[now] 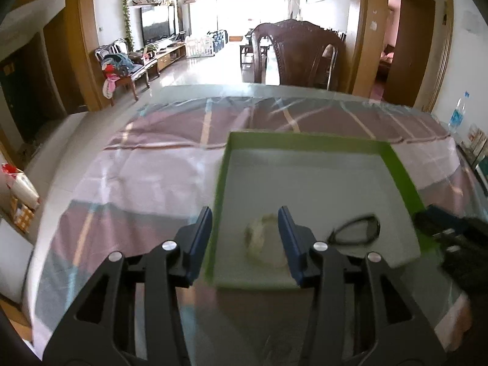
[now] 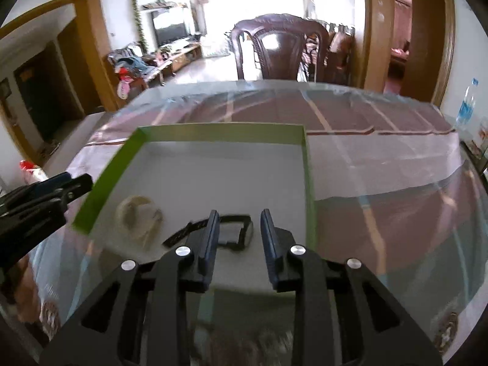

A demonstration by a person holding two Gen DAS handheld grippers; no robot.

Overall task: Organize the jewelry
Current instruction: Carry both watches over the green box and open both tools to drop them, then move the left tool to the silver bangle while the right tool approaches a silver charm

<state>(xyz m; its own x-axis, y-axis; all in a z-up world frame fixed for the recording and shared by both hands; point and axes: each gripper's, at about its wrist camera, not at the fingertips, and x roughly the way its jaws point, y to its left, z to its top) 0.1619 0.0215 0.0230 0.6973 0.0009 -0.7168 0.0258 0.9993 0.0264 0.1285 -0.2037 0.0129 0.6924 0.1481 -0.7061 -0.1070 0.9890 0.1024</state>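
A shallow box with green walls (image 1: 308,138) (image 2: 219,135) and a grey floor lies on the table. In it lie a pale bracelet (image 1: 263,239) (image 2: 137,213) and a black watch (image 1: 358,228) (image 2: 236,231). My left gripper (image 1: 245,216) is open and empty over the box's near left corner, the bracelet just inside its right finger. My right gripper (image 2: 239,219) is open and empty, its fingers either side of the watch's face; whether they touch it I cannot tell. Each gripper shows at the edge of the other's view (image 1: 442,228) (image 2: 61,189).
The table carries a pink and purple striped cloth (image 1: 146,164) under clear plastic. A dark wooden chair (image 1: 299,55) stands at the far edge. A water bottle (image 1: 457,116) and some packets stand at the right edge. A bag (image 1: 18,189) sits low on the left.
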